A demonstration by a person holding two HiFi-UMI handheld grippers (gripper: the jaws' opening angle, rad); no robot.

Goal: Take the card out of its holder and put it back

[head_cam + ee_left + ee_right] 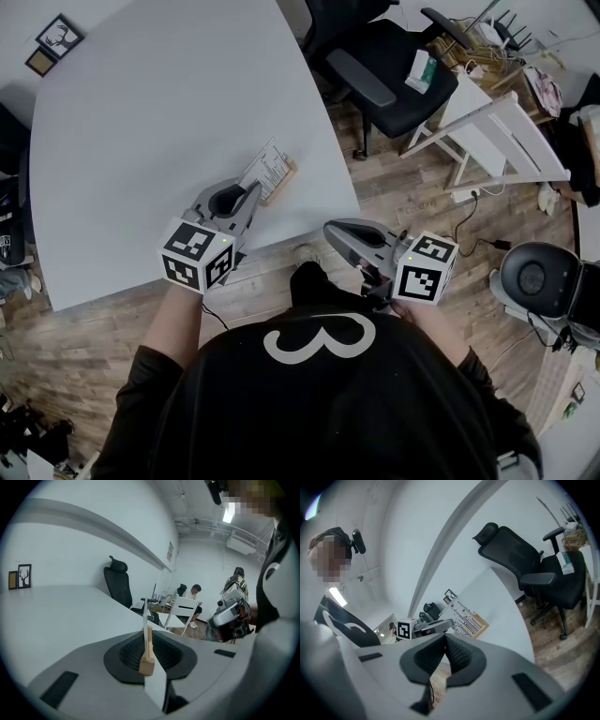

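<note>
A printed white card point(270, 165) stands upright in a small wooden holder point(285, 177) near the front edge of the white table point(141, 141). My left gripper point(251, 194) reaches to the card's near end. In the left gripper view the card point(155, 686) runs edge-on between the jaws above the holder point(146, 665). The jaws stand almost together, with a thin dark gap beside the card. My right gripper point(330, 228) hangs off the table's edge over the floor, shut and empty point(444, 639). From there the card point(464, 616) and the left gripper point(440, 624) are in sight.
A black office chair point(394, 66) and a white wooden chair point(497, 131) stand beyond the table's right edge. Two small picture frames point(52, 42) sit at the table's far left corner. A round black device point(539, 279) lies on the wooden floor at right. People sit far off point(193, 597).
</note>
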